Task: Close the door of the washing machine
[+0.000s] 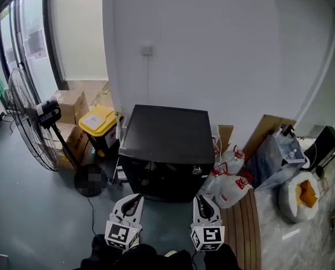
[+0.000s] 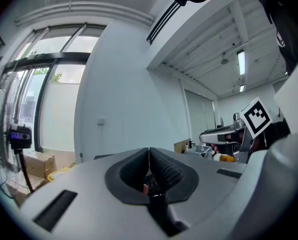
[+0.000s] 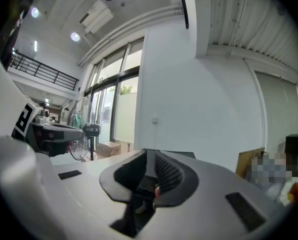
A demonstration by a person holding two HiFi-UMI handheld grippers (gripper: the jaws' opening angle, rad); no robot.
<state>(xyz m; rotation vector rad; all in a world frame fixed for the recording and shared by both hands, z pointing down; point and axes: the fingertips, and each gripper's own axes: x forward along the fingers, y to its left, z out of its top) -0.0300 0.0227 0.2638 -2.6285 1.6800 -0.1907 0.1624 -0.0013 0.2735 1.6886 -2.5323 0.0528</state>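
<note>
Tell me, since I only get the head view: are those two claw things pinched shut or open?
Observer: In its own view the left gripper has its jaws pressed together, with nothing between them.
Operator: And the other one?
Observer: The right gripper has its jaws a narrow gap apart, and they are empty.
Operator: What is above us?
Observer: A lit strip light, seen in the left gripper view.
</note>
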